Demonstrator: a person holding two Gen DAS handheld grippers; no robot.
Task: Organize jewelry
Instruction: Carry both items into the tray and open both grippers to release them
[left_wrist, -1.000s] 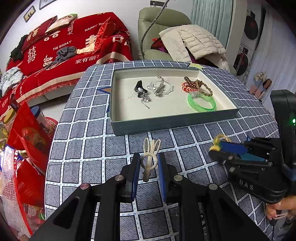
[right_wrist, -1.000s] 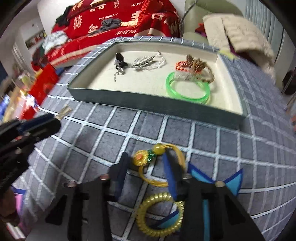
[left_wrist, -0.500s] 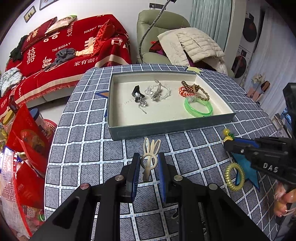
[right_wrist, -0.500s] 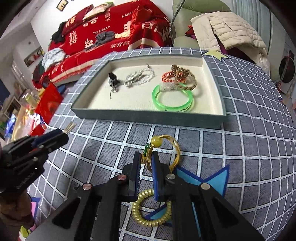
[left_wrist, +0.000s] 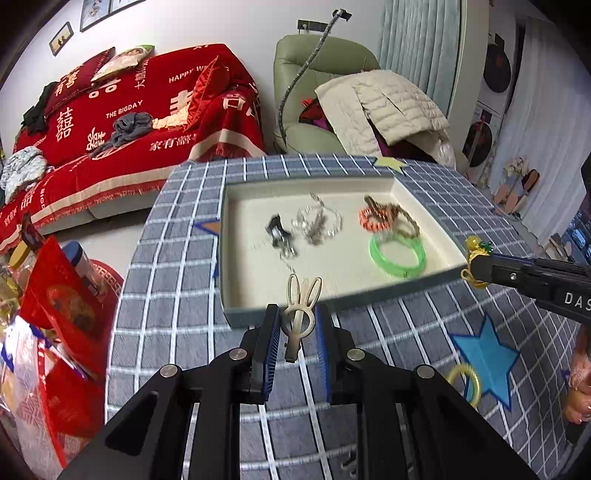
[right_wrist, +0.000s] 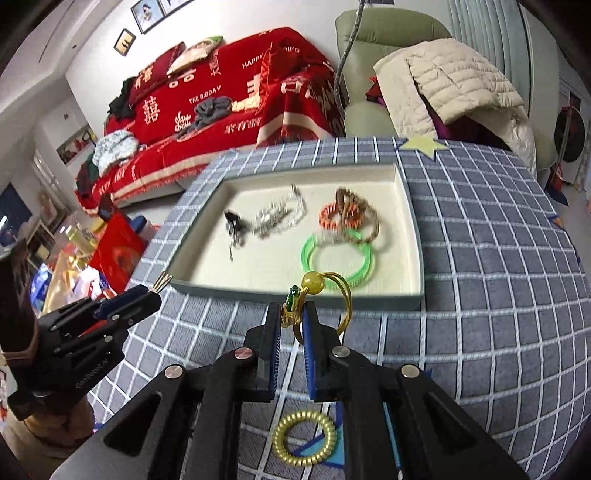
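My left gripper (left_wrist: 295, 325) is shut on a beige rabbit-ear hair clip (left_wrist: 300, 310), held above the near wall of the grey tray (left_wrist: 255, 314). My right gripper (right_wrist: 291, 325) is shut on a gold bangle with a yellow bead and green charm (right_wrist: 314, 291), held just before the tray's near wall (right_wrist: 295, 295). The right gripper also shows in the left wrist view (left_wrist: 476, 266). In the tray lie a green bangle (right_wrist: 338, 258), an orange coil tie (right_wrist: 338, 216), a brown braided bracelet (right_wrist: 364, 221), a silver chain (right_wrist: 279, 218) and a black clip (right_wrist: 234, 223).
A yellow spiral hair tie (right_wrist: 304, 439) lies on the checked tablecloth (right_wrist: 480, 295) near a blue star patch (left_wrist: 487, 358). Behind the table are a red-covered sofa (left_wrist: 129, 122) and a green armchair with a white jacket (left_wrist: 380, 107). Red bags (left_wrist: 59, 314) stand at the left.
Both grippers have risen and moved forward toward the tray. My right gripper closed on the gold bangle and lifted it off the cloth. The left keeps the hair clip.
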